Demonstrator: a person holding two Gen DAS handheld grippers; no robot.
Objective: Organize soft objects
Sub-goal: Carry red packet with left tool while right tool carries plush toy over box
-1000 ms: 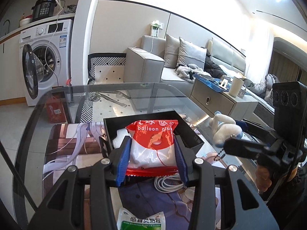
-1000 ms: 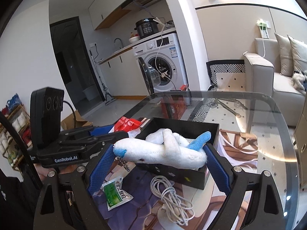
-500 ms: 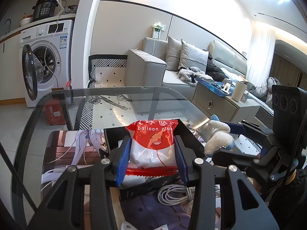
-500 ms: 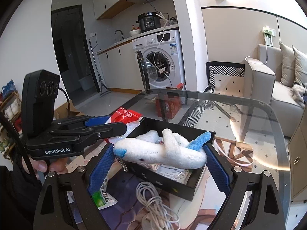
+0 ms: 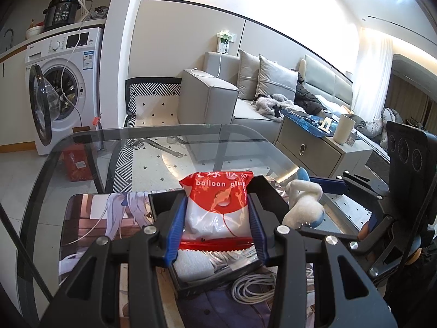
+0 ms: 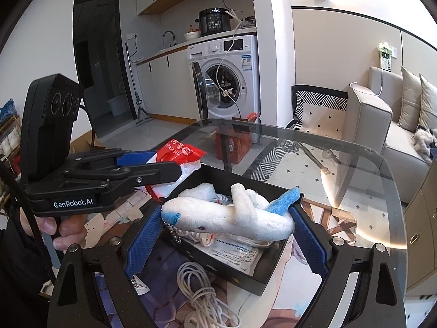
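Presently both soft items hang above the black box (image 6: pixel 275 273), neither released. Left gripper (image 5: pixel 217 228) is clamped on the red-and-white bag (image 5: pixel 217 207); right gripper (image 6: pixel 228 235) spans wide, gripping the plush plane (image 6: pixel 226 216) end to end. Box already holds packets; cable (image 6: pixel 207 300) remains on table (image 6: pixel 355 169).

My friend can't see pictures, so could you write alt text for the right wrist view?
A hand-held gripper grips a white and blue plush airplane over a black tray on a glass table; beside it, a second gripper holds a red and white bag.
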